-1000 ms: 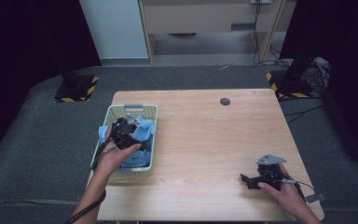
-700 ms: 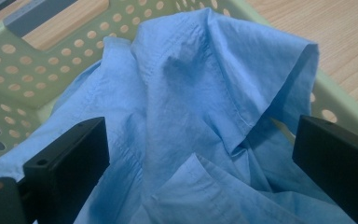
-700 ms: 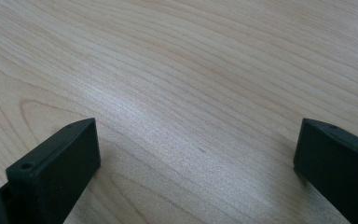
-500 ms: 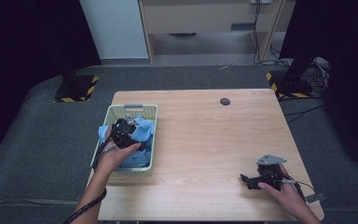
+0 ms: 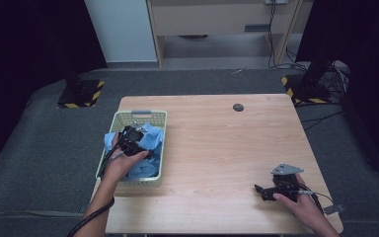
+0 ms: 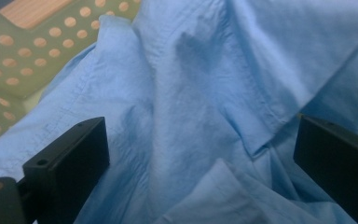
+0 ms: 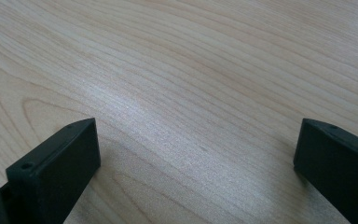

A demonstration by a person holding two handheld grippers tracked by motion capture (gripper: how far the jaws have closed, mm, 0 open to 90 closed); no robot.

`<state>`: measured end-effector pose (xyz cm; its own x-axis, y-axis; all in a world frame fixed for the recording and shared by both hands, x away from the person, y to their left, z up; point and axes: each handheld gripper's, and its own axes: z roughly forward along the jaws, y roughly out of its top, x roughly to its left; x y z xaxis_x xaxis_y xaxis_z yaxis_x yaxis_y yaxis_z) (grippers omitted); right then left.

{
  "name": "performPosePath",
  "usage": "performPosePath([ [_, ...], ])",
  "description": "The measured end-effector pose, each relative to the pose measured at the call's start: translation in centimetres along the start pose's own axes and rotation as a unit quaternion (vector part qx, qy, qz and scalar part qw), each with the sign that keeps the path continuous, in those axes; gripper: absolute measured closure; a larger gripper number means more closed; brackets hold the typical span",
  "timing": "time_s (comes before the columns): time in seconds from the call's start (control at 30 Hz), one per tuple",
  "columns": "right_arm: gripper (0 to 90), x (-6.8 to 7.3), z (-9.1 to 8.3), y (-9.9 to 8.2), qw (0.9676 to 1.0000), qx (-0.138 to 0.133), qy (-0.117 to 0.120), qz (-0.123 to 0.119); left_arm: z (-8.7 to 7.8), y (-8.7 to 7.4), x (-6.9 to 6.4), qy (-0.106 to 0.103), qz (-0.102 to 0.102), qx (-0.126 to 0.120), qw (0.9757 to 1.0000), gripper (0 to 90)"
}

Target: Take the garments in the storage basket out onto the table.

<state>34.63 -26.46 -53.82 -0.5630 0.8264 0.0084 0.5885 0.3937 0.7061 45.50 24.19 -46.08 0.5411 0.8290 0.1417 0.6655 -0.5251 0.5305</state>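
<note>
Meanwhile, nothing has been moved since a second ago: the left gripper (image 5: 134,140), jaws apart, is held over the cloth (image 6: 200,93) in the basket (image 5: 148,116), so no grasp is made, while the right gripper (image 5: 269,190) is rested wide open on the table (image 5: 217,148).

— What is seen on the wooden table (image 5: 217,148) apart from the work in hand?
— A small dark round disc (image 5: 238,107) is set near the far edge.
— And beyond the table?
— Grey carpet (image 5: 39,143) is laid all around. Two stand bases with yellow-black striping (image 5: 81,94) (image 5: 303,89) are placed at the far corners, and loose cables (image 5: 338,74) are piled beside the right one.
</note>
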Motion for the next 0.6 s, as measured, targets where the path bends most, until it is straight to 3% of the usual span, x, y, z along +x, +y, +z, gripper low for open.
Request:
performPosePath([
  [0.6,0.5,0.0,0.0,0.0,1.0,0.0,0.0,0.0,2.3,-0.5,1.2,-0.005,-0.019,0.007,0.9998,1.4],
])
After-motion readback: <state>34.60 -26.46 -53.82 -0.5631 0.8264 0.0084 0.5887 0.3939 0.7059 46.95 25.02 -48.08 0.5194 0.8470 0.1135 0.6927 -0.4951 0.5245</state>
